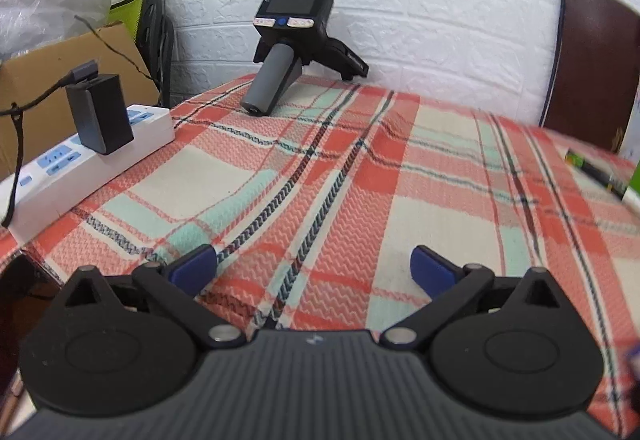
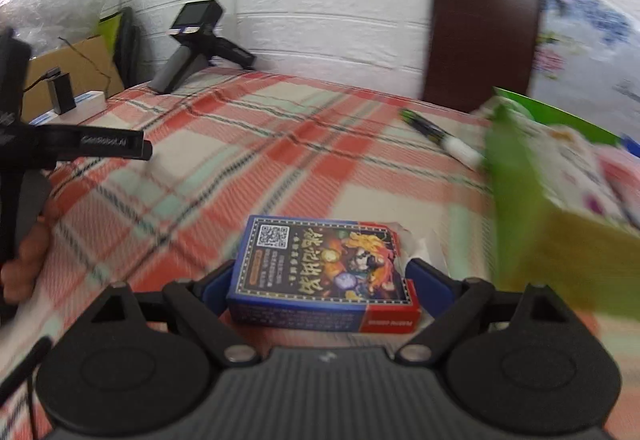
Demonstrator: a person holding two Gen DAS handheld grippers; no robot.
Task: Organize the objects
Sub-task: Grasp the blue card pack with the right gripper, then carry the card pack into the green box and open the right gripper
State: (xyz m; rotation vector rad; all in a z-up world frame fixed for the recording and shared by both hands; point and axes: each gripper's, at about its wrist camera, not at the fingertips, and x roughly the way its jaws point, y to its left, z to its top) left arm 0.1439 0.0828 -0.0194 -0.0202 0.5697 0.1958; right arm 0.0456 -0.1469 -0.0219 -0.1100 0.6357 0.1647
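Card box (image 2: 324, 272) clamped flat between right gripper (image 2: 320, 280) fingers above checked cloth (image 2: 280, 159); left gripper (image 1: 314, 270) wide, empty; risk: box slipping loose or clipping green box (image 2: 516, 191) alongside.

Landmark: card box (image 2: 324, 272) on the plaid tablecloth (image 1: 320, 175).
Beyond box: bare cloth, open passage.
Right of box: green-edged box (image 2: 560, 207) close, pen (image 2: 440, 137) behind.
Far left: power strip (image 1: 88, 163) with adapter (image 1: 100, 115).
Far back: spare gripper (image 1: 292, 39) by the wall.
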